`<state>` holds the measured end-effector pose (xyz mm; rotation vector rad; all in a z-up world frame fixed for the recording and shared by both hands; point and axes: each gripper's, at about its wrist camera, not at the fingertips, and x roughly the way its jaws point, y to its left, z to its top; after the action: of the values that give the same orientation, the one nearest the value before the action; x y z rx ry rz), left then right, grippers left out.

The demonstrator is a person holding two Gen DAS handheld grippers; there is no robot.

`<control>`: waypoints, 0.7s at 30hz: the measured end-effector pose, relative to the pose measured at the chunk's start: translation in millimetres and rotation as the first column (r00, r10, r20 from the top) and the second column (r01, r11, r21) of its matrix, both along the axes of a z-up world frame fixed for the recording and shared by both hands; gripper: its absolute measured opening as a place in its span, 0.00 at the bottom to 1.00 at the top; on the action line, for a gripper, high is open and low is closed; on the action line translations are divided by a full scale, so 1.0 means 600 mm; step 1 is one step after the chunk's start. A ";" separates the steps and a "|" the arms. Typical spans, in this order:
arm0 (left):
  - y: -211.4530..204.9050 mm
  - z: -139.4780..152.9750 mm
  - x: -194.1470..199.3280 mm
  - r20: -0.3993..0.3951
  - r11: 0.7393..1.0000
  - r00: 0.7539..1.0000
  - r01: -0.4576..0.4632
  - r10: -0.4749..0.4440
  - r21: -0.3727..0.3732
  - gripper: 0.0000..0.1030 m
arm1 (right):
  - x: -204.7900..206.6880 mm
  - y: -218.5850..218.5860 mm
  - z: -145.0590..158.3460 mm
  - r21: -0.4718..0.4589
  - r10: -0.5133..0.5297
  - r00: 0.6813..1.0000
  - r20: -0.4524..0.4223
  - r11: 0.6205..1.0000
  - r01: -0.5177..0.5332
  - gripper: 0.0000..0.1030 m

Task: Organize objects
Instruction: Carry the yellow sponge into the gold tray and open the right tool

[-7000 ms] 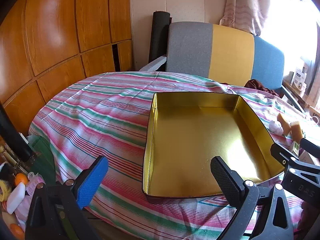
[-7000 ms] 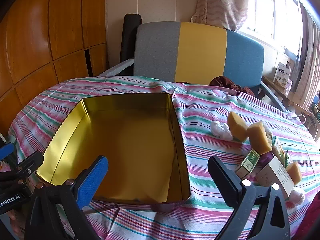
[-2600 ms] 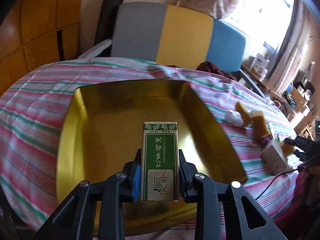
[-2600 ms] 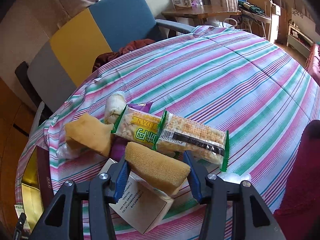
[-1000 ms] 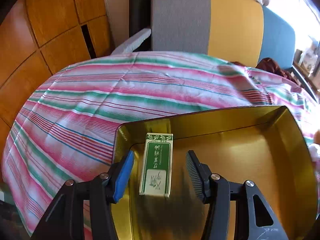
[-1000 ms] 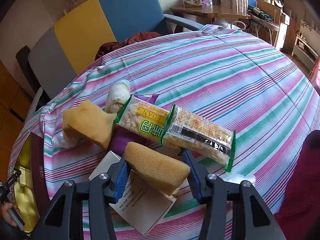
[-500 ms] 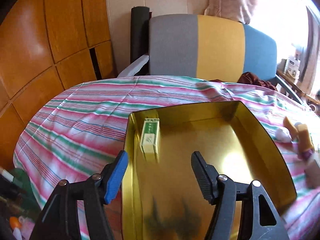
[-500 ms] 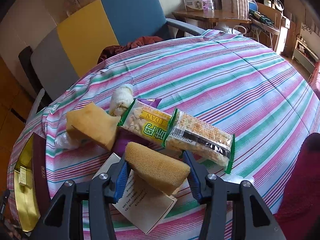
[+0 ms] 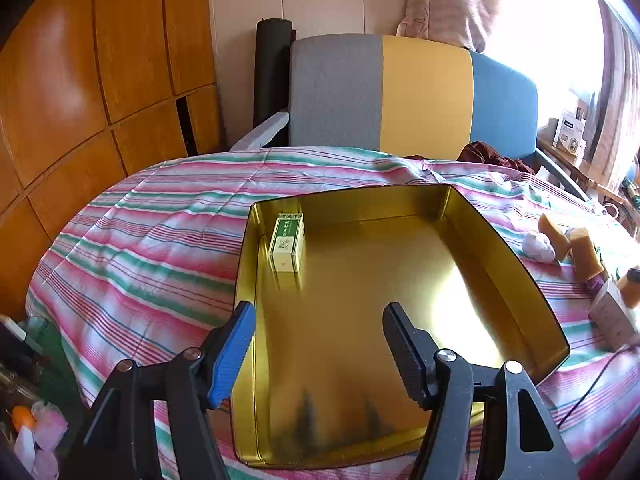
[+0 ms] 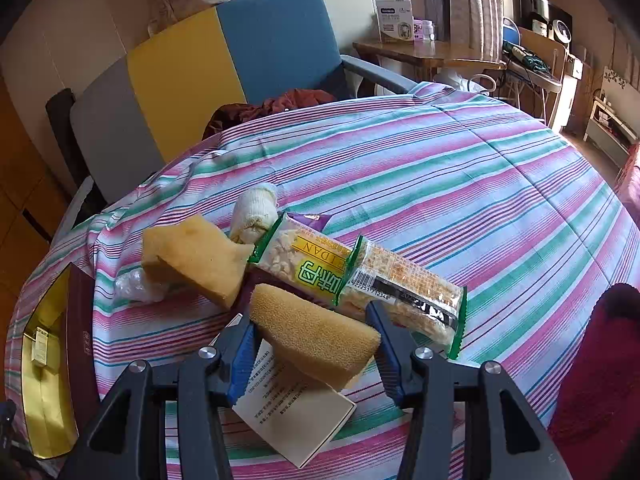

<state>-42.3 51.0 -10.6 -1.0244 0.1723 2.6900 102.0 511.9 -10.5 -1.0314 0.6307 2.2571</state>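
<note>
A gold tin tray (image 9: 496, 248) lies on the striped tablecloth. A small green-and-white box (image 9: 286, 242) lies in its far left corner, and it also shows in the right wrist view (image 10: 39, 345). My left gripper (image 9: 320, 352) is open and empty above the tray's near end. My right gripper (image 10: 312, 344) is shut on a yellow sponge wedge (image 10: 316, 336) above a white box (image 10: 296, 412). Beside it lie two snack packs (image 10: 352, 276), another sponge (image 10: 192, 256) and a white roll (image 10: 256, 208).
A grey, yellow and blue chair (image 9: 408, 96) stands behind the table. Wooden panels (image 9: 92, 80) are on the left. A side table (image 10: 428, 48) with boxes stands far right. A dark red shape (image 10: 596, 364) is at the near right edge. Clutter (image 9: 32, 432) sits by the left edge.
My left gripper let go of the green box in the tray and pulled back and up, jaws opened wider. My right gripper stays shut on the sponge, barely moved.
</note>
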 end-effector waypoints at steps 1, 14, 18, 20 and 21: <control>-0.002 -0.001 0.001 0.001 1.000 1.000 -0.001 0.001 0.001 0.65 | 0.000 -0.002 0.001 0.004 0.001 1.000 0.000 1.000 -0.001 0.51; -0.033 -0.003 0.012 -0.001 1.000 1.000 -0.018 0.018 0.017 0.65 | 0.008 -0.012 0.034 0.083 -0.020 0.999 -0.046 0.996 0.024 0.51; -0.044 -0.001 0.012 -0.008 1.000 1.000 -0.026 0.026 0.017 0.66 | 0.013 -0.017 0.061 0.097 -0.024 0.996 -0.086 0.995 0.032 0.51; -0.050 -0.002 0.011 -0.006 0.999 0.999 -0.032 0.032 0.019 0.66 | 0.011 -0.024 0.074 0.092 -0.010 0.994 -0.106 0.996 0.020 0.51; -0.052 -0.003 0.011 -0.004 0.999 0.999 -0.034 0.034 0.019 0.66 | 0.008 -0.031 0.081 0.092 0.001 0.993 -0.115 0.996 0.009 0.51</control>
<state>-35.9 19.8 -12.1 -1.0248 0.1307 2.7192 106.6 493.5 38.2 -0.8595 0.5694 2.3319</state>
